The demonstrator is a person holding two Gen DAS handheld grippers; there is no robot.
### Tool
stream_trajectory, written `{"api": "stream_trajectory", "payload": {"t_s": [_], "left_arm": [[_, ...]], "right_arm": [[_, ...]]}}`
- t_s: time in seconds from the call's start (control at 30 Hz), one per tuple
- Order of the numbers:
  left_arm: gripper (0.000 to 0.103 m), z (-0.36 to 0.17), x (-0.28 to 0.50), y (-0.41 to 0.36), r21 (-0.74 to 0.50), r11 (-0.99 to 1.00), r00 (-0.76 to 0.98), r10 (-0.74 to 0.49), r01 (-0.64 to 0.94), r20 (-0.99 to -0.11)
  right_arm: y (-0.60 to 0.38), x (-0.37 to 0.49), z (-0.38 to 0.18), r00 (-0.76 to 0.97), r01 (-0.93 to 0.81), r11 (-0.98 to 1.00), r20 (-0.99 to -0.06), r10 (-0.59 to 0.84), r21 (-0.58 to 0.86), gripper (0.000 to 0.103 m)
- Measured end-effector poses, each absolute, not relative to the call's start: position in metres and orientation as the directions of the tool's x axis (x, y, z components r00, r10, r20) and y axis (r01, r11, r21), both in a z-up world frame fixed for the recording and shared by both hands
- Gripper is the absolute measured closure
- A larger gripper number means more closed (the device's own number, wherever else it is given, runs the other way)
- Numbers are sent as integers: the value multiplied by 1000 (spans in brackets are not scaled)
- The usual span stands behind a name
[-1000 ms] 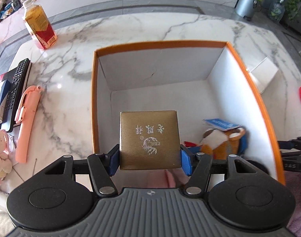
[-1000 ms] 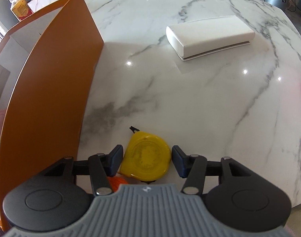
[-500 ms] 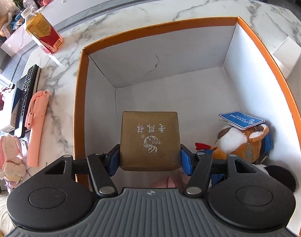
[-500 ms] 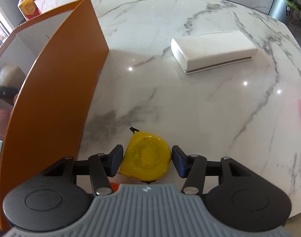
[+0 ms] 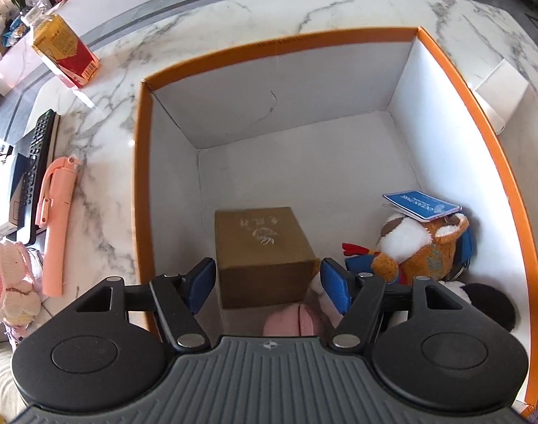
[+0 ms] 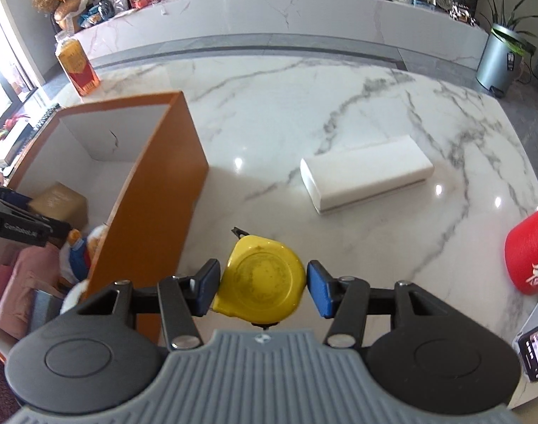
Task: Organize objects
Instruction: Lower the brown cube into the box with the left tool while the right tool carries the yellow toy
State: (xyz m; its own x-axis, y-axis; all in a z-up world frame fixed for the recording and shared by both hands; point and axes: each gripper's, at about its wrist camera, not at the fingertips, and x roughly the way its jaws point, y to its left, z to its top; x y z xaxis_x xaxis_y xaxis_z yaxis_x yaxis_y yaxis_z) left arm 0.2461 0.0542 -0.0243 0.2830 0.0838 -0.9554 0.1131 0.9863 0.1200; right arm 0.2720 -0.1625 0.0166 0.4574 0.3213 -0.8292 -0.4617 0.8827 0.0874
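A gold-brown gift box (image 5: pixel 261 247) rests on the floor of the tall orange carton (image 5: pixel 269 40), near its left wall. My left gripper (image 5: pixel 267 284) hangs just above it. Its jaws are opening, and the blue pads stand clear of the gift box's sides. The same gift box (image 6: pixel 58 201) shows inside the carton (image 6: pixel 152 183) in the right wrist view. My right gripper (image 6: pixel 263 289) is shut on a round yellow tape measure (image 6: pixel 263 275), held above the marble table beside the carton's right wall.
A plush toy (image 5: pixel 417 243) with a blue card (image 5: pixel 420 205) and a pink item (image 5: pixel 293 321) lie in the carton. On the table are a white oblong case (image 6: pixel 366 171), a red canister (image 6: pixel 530 254), a phone (image 6: pixel 537 353), an amber bottle (image 5: pixel 65 51), a pink stick (image 5: pixel 57 222) and a remote (image 5: pixel 35 173).
My left jaws have spread, and the gift box has dropped from between them onto the carton floor. My right gripper has risen with the tape measure, off the table.
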Motion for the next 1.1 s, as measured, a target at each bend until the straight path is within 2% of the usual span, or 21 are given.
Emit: {"api": "stream_trajectory", "payload": {"t_s": [0.07, 0.2, 0.5, 0.73, 0.8, 0.87, 0.93, 1.1], "left_arm": [[25, -20, 245, 60, 95, 989, 285, 59, 115, -957], [44, -13, 244, 69, 71, 990, 296, 32, 120, -955], [54, -18, 255, 66, 83, 959, 355, -19, 269, -935], [56, -34, 256, 52, 173, 901, 373, 14, 398, -928], [68, -37, 253, 49, 163, 873, 353, -11, 460, -935], [68, -40, 251, 46, 153, 842, 346, -42, 517, -937], [68, -45, 251, 42, 201, 811, 358, -11, 550, -934], [77, -54, 251, 41, 196, 772, 323, -13, 605, -946]], "right_arm": [[-158, 271, 26, 466, -478, 874, -817, 340, 90, 47], [-142, 264, 47, 473, -530, 842, -789, 392, 100, 47], [-81, 255, 66, 390, -663, 731, -760, 521, 161, 47], [-41, 267, 50, 355, -691, 708, -783, 510, 148, 47], [-36, 271, 45, 343, -690, 708, -791, 506, 153, 47], [-34, 274, 42, 333, -686, 710, -799, 502, 160, 47], [-32, 278, 40, 334, -680, 715, -801, 497, 160, 47], [-26, 283, 39, 339, -680, 719, -808, 483, 145, 47]]}}
